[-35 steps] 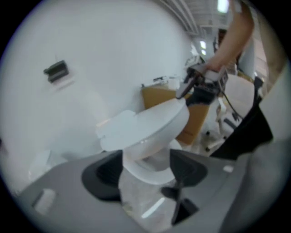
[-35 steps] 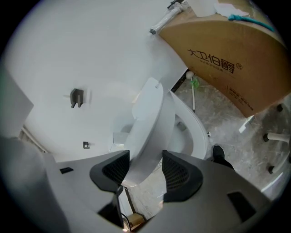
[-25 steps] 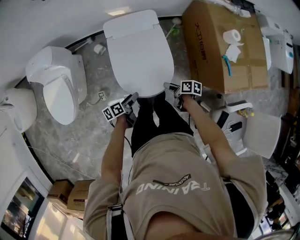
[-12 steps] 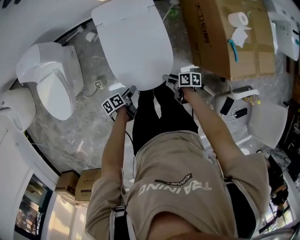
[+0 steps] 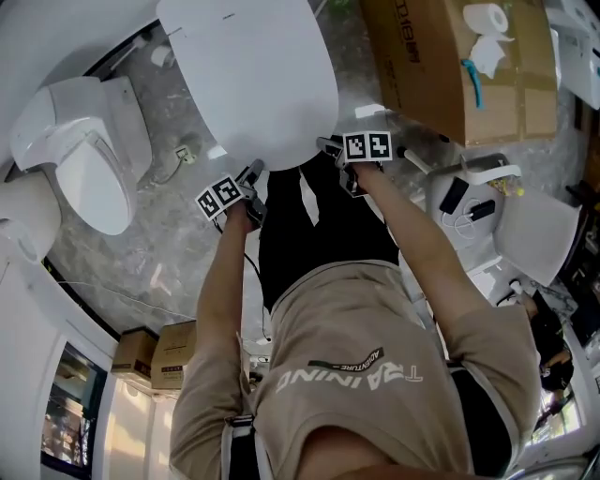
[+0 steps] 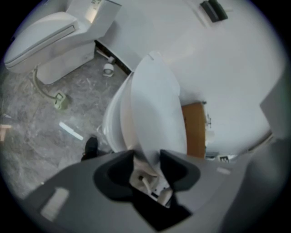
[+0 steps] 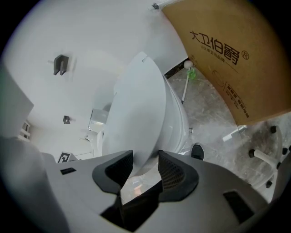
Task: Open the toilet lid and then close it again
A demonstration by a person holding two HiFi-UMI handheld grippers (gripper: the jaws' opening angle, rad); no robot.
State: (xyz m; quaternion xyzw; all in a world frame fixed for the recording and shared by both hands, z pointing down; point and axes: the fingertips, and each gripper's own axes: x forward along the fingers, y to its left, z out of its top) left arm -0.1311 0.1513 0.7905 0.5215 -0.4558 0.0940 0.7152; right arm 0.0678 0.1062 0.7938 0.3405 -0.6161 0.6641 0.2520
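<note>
Nearest are the person's forearms, reaching out over black trousers to the front of the toilet. The left gripper (image 5: 253, 174) and the right gripper (image 5: 329, 146) sit on either side of the front rim of the toilet lid (image 5: 248, 84). The left gripper (image 6: 146, 157) has just been closing its jaws. They now stand at a narrow gap, and the thin edge of the lid (image 6: 157, 109) is pinched between the pads. The right gripper (image 7: 145, 159) has also just been closing, and the lid's rim (image 7: 136, 113) fills the space between its ribbed pads.

The lid is neither flat nor upright. It tilts up off the bowl (image 6: 113, 125), hinged at the far end near the wall. A shoe (image 6: 91, 148) stands by the bowl's base.

Further off on the right is a cardboard box (image 5: 441, 66) with a toilet paper roll (image 5: 494, 16) on it. A second toilet (image 5: 80, 150) stands on the left.

The main risk I see is the grip. Both pinches sit on a smooth, thin plastic rim, so the lid could slip out and slam onto the bowl. If one hand moves ahead of the other, the lid would twist and strain the hinge. The shins are close to the bowl, leaving little room to step in and correct.
</note>
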